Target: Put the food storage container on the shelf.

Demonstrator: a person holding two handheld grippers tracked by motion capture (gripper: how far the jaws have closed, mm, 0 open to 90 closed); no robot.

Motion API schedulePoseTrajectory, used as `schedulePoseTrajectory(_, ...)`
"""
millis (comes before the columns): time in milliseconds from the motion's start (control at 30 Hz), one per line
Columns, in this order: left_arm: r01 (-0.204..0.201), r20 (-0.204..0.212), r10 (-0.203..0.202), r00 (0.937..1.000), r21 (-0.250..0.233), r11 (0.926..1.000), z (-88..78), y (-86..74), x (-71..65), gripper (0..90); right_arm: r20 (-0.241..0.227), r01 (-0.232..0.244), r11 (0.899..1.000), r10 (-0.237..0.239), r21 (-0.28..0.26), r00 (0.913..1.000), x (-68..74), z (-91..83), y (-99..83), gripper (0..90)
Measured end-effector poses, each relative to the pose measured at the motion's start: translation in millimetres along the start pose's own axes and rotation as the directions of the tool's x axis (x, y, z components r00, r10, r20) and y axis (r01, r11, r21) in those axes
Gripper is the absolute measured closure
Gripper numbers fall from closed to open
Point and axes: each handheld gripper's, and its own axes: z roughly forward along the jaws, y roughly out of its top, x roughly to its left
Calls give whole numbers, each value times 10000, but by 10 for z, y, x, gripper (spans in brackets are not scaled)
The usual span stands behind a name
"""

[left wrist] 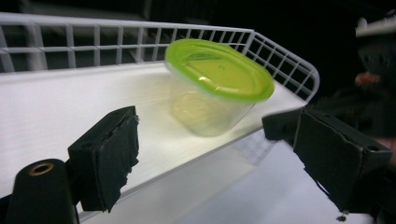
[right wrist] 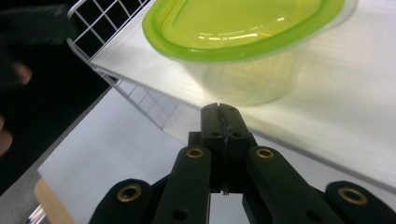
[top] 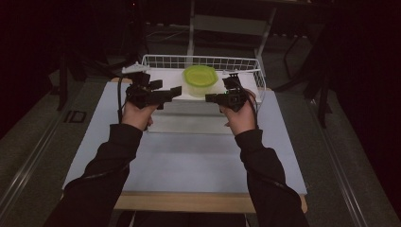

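Note:
A clear tub with a lime-green lid stands on the white floor of a white wire basket at the far side of the table. My left gripper is just left of the tub at the basket's front edge. It is open, its pads wide apart with nothing between them, and the tub sits beyond them. My right gripper is shut, pads pressed together on nothing, its tip just short of the tub's lower wall.
The basket rests on a pale table top with a wooden front edge. The basket's wire walls rise at the back and sides, and its front is low. Dark floor and a metal frame lie behind the table.

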Motion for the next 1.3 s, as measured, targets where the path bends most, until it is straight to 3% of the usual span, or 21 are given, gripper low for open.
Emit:
schedulePoseTrajectory(67,20,256,-18,9997,-77,10000,-36,-112,3,135,53,-130,9999,131,-64,9999,10,54,10,900)
schedulePoseTrajectory(167,18,452,-19,9990,27,10000,-58,-235,15,28,83,-300,9995,302,-140,9995,19,129,28,900)
schedulePoseTrajectory(400,18,672,-11,9977,-94,10000,-123,-442,47,27,33,-637,9972,639,-387,9980,23,274,89,899)
schedulePoseTrajectory(533,-28,858,20,9963,96,9999,-162,-527,66,27,333,-629,9973,642,-385,9974,42,334,134,899)
schedulePoseTrajectory(667,-131,859,131,9962,-3,9999,-203,-578,87,27,269,-604,9976,613,-337,9978,97,344,144,885)
schedulePoseTrajectory(833,-236,1095,244,9937,-91,9997,-231,-647,92,27,69,-108,9994,110,-321,9999,214,271,59,825)
schedulePoseTrajectory(933,-521,1419,534,9884,-133,9986,-236,-687,62,27,-27,203,9983,-205,-540,9998,259,188,-13,737)
schedulePoseTrajectory(1067,-817,1926,849,9776,-249,9964,-259,-764,-27,27,-212,879,9926,-900,-836,9957,318,49,-137,552)
schedulePoseTrajectory(1167,-1097,2157,1143,9697,-336,9934,-283,-832,-95,27,-327,1266,9868,-1305,-1014,9909,335,-36,-258,426)
schedulePoseTrajectory(1300,-1141,2367,1190,9643,-344,9929,-300,-920,-147,27,-772,1828,9781,-1907,-993,9786,312,-109,-454,265)
